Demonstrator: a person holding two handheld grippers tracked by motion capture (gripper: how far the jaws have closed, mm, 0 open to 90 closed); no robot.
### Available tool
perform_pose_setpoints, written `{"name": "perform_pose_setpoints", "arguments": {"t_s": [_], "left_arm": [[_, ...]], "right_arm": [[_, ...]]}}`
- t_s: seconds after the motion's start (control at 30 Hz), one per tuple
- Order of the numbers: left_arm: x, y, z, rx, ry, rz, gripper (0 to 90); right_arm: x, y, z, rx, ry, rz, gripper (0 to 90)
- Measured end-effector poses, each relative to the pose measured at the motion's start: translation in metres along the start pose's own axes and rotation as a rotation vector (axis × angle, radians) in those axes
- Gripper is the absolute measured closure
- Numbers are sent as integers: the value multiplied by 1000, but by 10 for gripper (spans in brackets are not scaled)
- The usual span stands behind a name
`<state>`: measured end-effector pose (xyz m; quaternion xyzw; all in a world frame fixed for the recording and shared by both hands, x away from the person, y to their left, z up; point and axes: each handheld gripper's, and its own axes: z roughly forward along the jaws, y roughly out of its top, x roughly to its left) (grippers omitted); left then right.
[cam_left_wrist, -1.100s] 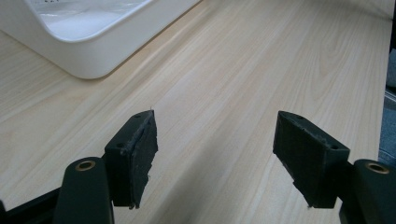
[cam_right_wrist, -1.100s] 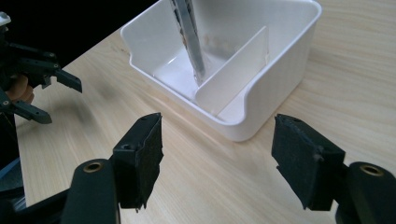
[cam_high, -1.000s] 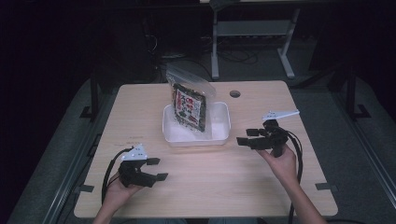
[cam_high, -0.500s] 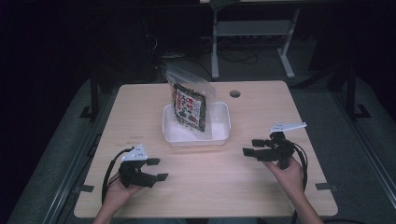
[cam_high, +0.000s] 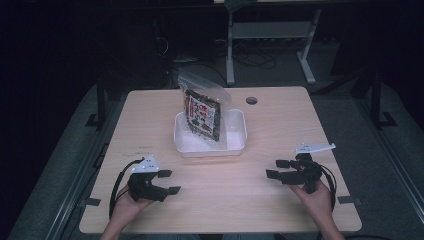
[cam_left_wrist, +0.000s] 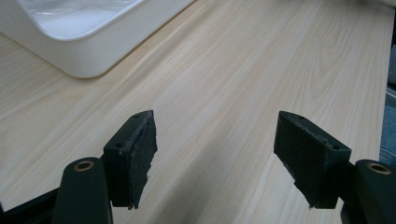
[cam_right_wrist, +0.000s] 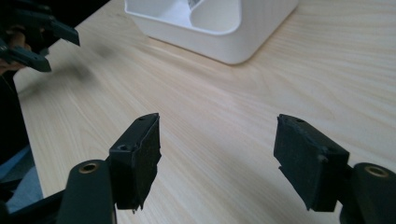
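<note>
At the middle of the pale wood-grain counter (cam_high: 280, 120) sits a smooth white rectangular tub (cam_high: 235, 142) with rounded corners, a glossy clear printed pouch (cam_high: 202, 112) standing upright inside. At seven o'clock the left hand-held gripper (cam_high: 170, 182) rests with matte black blocky jaws apart, empty; at four o'clock the right hand-held gripper (cam_high: 277, 169) likewise gapes empty.

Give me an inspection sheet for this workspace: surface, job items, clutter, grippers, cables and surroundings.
Surface: light wooden table with a round hole near the far edge.
Job's things: printed clear bag standing tilted in a white tray.
Clutter: nothing seen.
Grippers: left gripper and right gripper both open, empty, held low near the front edge.
Cables: black cable loops from the left gripper; another trails from the right.
Surroundings: dark room, grey floor, metal stand behind.
</note>
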<state>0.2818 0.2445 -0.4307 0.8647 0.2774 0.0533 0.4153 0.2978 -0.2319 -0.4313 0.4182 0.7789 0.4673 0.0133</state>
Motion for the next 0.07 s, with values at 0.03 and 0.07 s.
{"name": "perform_pose_setpoints", "arguments": {"t_s": [0.03,0.07], "left_arm": [[0,0,0,1,1,1,287],[0,0,0,1,1,1,287]], "right_arm": [[0,-3,0,4,-4,-2,299],[1,-6,0,7,-8,-1,296]]}}
